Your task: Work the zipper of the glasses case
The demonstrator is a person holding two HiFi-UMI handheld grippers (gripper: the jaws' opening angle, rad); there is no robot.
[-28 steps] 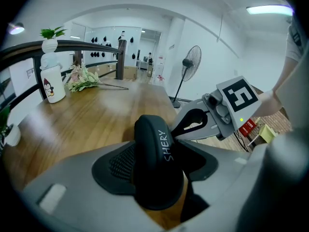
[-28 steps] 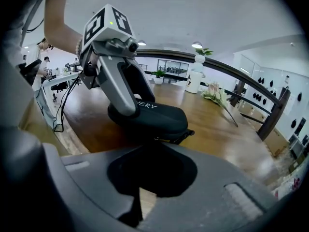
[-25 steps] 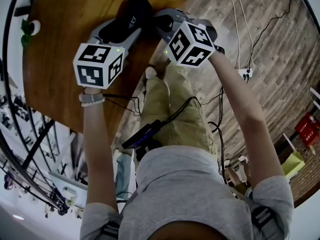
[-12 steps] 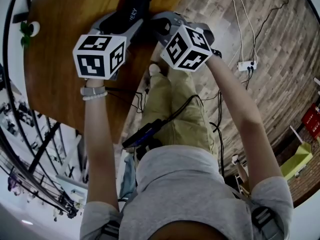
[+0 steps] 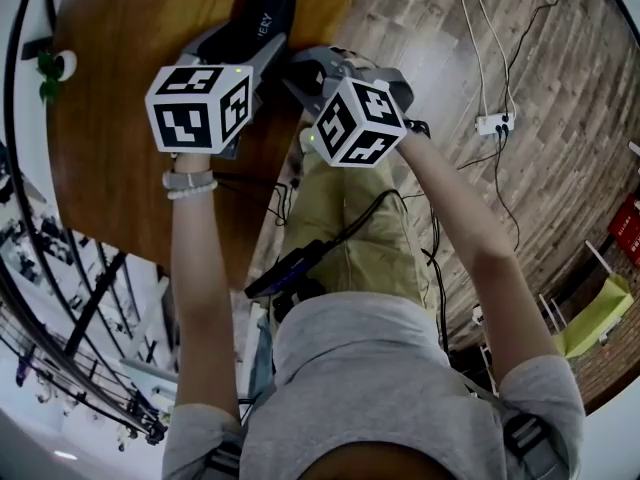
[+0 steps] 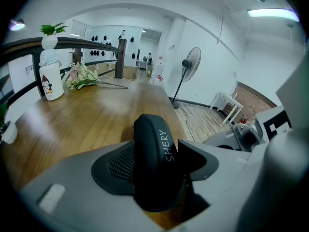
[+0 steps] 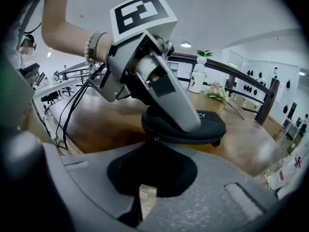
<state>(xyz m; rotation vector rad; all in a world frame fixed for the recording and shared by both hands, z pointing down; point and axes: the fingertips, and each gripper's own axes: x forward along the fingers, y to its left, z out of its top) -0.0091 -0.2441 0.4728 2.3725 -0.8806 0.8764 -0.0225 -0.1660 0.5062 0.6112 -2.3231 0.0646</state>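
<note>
**Case clamped on the left, zipper pull pinched on the right**

A brown wooden table (image 6: 72, 124) fills the near ground of a bright, white-walled room. At its far end stand a white bottle (image 6: 50, 81) with a cartoon penguin and a bunch of flowers (image 6: 83, 76). A standing fan (image 6: 192, 64) rises beyond the table's edge, and a plank floor (image 5: 560, 88) shows in the head view.

The black glasses case (image 5: 258, 18) lies on the table near that edge. The left gripper (image 6: 154, 146) clenches it, one finger pressed to each long side. The right gripper (image 7: 154, 146) comes in from the side, off the table's edge. Its jaws are pressed together, tips at the small metal zipper pull (image 7: 155, 139) on the seam at the case's nearer end.

The case's long axis runs in line with the left gripper, away from the person and toward the table's middle. The right gripper view shows it broadside, low and long, partly hidden by a left finger.
</note>
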